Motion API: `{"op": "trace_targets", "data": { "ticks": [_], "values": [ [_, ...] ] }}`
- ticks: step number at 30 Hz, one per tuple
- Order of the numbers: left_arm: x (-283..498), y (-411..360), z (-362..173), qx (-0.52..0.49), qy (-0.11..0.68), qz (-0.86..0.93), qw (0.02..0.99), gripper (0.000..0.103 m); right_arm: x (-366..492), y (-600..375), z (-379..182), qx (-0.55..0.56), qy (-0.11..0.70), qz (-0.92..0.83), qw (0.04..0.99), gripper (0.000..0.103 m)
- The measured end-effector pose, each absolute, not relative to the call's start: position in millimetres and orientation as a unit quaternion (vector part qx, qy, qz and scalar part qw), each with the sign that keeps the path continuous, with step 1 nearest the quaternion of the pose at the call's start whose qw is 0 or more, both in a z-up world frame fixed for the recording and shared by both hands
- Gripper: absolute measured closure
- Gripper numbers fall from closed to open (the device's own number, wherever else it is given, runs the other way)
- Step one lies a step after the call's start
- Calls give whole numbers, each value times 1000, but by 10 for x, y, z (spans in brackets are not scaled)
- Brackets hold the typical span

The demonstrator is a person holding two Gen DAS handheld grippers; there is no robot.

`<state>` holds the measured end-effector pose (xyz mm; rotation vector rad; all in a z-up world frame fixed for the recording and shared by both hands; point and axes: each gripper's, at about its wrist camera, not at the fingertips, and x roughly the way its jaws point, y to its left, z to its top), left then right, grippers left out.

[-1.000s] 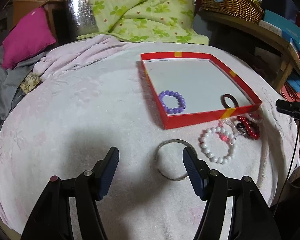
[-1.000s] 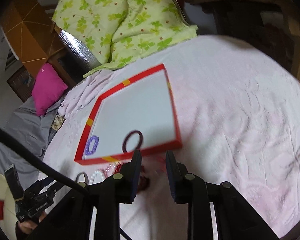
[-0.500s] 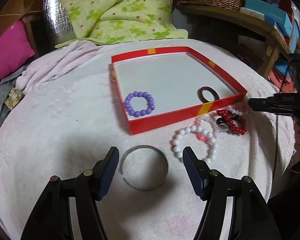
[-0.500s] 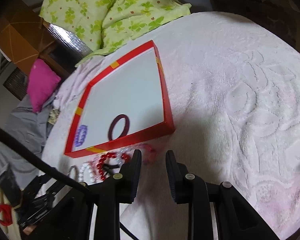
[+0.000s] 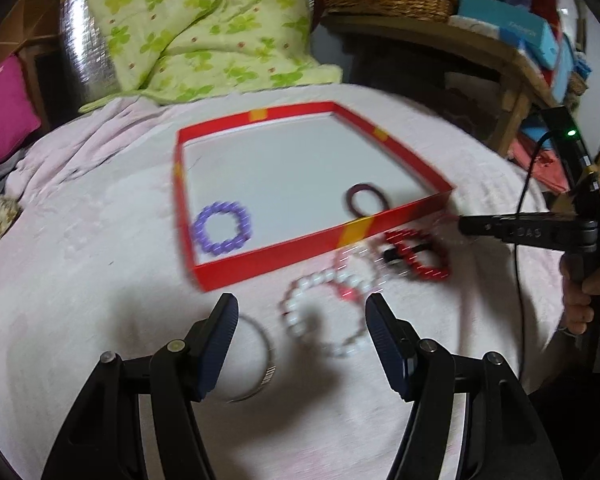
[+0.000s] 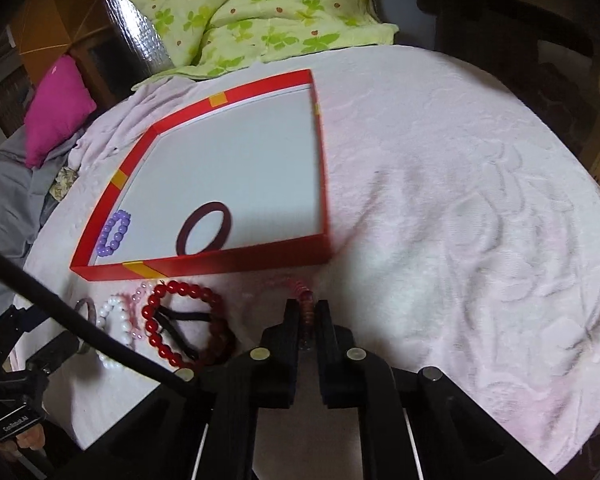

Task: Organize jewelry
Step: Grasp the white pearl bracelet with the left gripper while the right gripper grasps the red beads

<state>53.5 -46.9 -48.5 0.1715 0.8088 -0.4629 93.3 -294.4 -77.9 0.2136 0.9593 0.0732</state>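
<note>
Item: pink bead bracelet (image 6: 303, 300), just outside red tray (image 6: 236, 266). Our right gripper (image 6: 307, 312) clenches it; left gripper (image 5: 300, 320) gapes, holding nothing. We lift gently, clearing the rim.

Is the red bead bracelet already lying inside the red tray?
No, the red bead bracelet lies on the pink cloth outside the red tray, just in front of its near wall.

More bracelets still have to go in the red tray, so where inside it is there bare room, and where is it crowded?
The red tray is bare across its middle and far half. Only the purple bead bracelet in the near left corner and the dark bangle by the near wall take space. The crowding is outside, along that near wall, around the red bead bracelet.
</note>
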Motion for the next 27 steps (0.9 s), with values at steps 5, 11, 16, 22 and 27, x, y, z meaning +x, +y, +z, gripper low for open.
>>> {"op": "trace_targets", "data": {
  "ticks": [5, 11, 16, 22, 27],
  "values": [
    [489, -710, -466, 94, 378, -262, 883, 36, 864, -3157, -786, 101, 462, 7, 881, 95],
    [557, -672, -610, 101, 409, -241, 874, 36, 786, -3400, -786, 119, 463, -6, 879, 95],
    [583, -556, -682, 116, 420, -218, 873, 36, 722, -3428, -643, 146, 436, 11, 888, 85],
    [573, -349, -690, 123, 422, -200, 876, 36, 682, -3218, -503, 155, 405, 83, 897, 69],
    [550, -223, -650, 103, 422, -211, 876, 36, 774, -2830, -582, 123, 428, 108, 889, 69]
  ]
}}
